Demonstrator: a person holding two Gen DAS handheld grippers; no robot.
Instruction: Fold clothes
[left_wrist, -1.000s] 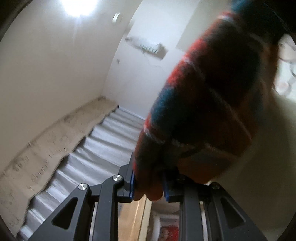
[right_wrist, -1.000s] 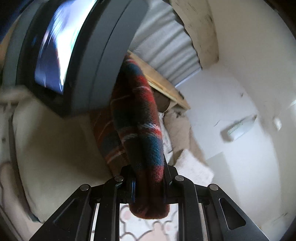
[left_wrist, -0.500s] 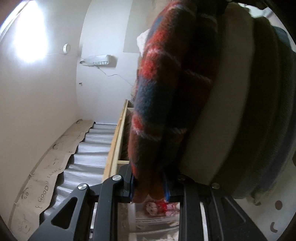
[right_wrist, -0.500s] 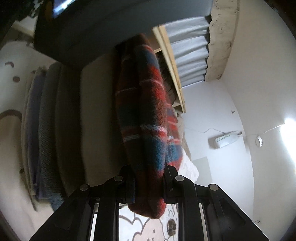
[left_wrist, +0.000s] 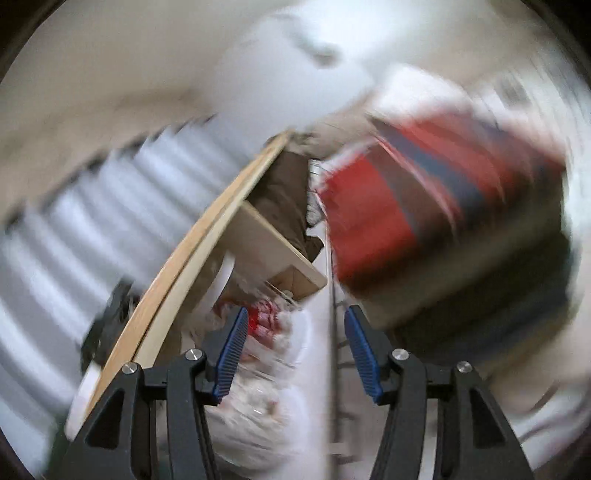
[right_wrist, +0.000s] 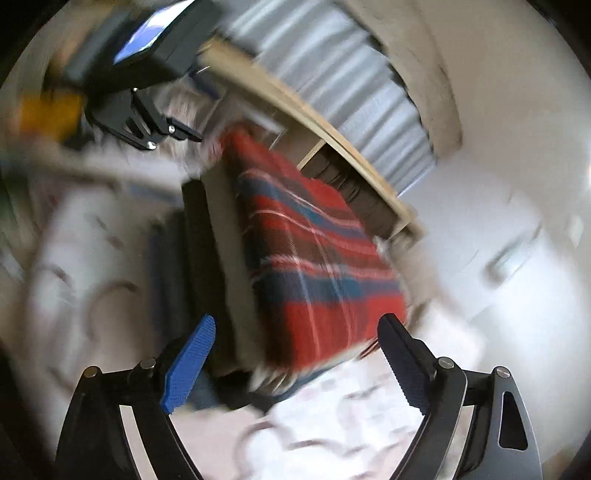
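The folded red and blue plaid garment lies on top of a stack of folded clothes, seen tilted in the right wrist view. My right gripper is open just in front of it, with nothing between its blue pads. In the left wrist view the same plaid garment appears blurred at the upper right. My left gripper is open and empty, drawn back from it. The left gripper also shows at the upper left of the right wrist view.
A wooden shelf unit with a brown cloth inside stands beside the stack. Grey pleated curtain and white walls lie behind. A white patterned surface lies under the stack. Both views are motion-blurred.
Both grippers were shut on the plaid garment; now both have opened and pulled back, leaving it lying on the stack of folded clothes.
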